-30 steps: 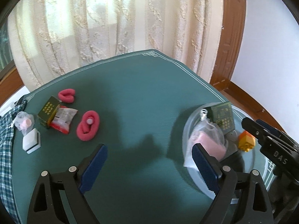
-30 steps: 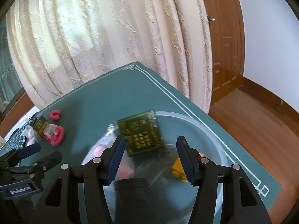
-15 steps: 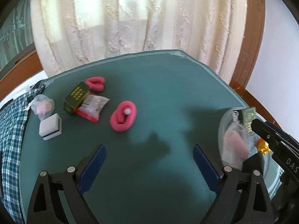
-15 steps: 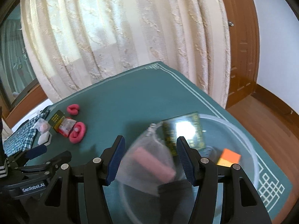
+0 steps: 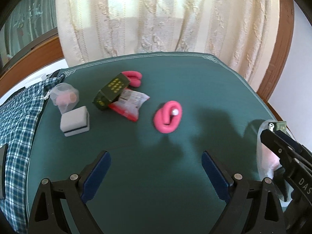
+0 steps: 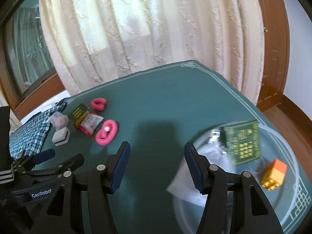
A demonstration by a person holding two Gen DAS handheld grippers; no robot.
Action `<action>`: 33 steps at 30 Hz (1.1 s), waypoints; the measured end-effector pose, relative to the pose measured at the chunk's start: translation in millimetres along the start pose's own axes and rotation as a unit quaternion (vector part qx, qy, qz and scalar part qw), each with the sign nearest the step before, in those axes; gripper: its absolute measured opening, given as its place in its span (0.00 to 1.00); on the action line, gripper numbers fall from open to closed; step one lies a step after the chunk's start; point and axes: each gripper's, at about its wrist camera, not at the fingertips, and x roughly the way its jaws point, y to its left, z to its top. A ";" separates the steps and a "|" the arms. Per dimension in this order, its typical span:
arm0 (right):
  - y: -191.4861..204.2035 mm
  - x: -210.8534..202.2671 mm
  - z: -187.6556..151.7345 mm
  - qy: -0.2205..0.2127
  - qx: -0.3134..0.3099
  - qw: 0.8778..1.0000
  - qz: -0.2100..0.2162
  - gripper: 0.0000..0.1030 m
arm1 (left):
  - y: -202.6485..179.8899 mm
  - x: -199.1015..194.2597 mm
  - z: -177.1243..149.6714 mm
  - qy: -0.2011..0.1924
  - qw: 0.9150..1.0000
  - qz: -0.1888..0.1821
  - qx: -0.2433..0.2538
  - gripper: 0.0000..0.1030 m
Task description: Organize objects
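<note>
Both grippers have swung away from the clear bowl point(image 6: 292, 167) toward the pile at the left, the left gripper point(image 5: 156, 175) with fingers wide and empty, the right gripper point(image 6: 157, 165) part open, nothing between its fingers, so the last drop looks finished and another pick is due. Left to right on the green surface point(image 5: 195, 89): one checked cloth point(image 5: 17, 120), one mesh pouch point(image 5: 64, 97), one white block point(image 5: 75, 120), one green box point(image 5: 112, 91), one red packet point(image 5: 130, 105), two pink rolls point(image 5: 168, 117). In the bowl: one pouch, one green box, one orange brick point(image 6: 274, 174).
</note>
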 end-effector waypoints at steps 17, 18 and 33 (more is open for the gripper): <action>59.4 57.1 -4.5 0.062 -0.027 0.997 0.044 0.60 | 57.3 15.0 -1.0 0.014 0.999 0.028 -0.042 0.94; 63.3 61.4 -4.9 0.066 -0.029 0.996 0.047 0.60 | 60.4 15.8 -1.0 0.015 0.998 0.030 -0.044 0.94; 91.0 111.8 1.6 0.095 -0.030 0.993 0.061 0.74 | 100.0 33.0 -1.6 0.030 0.995 0.055 -0.078 0.95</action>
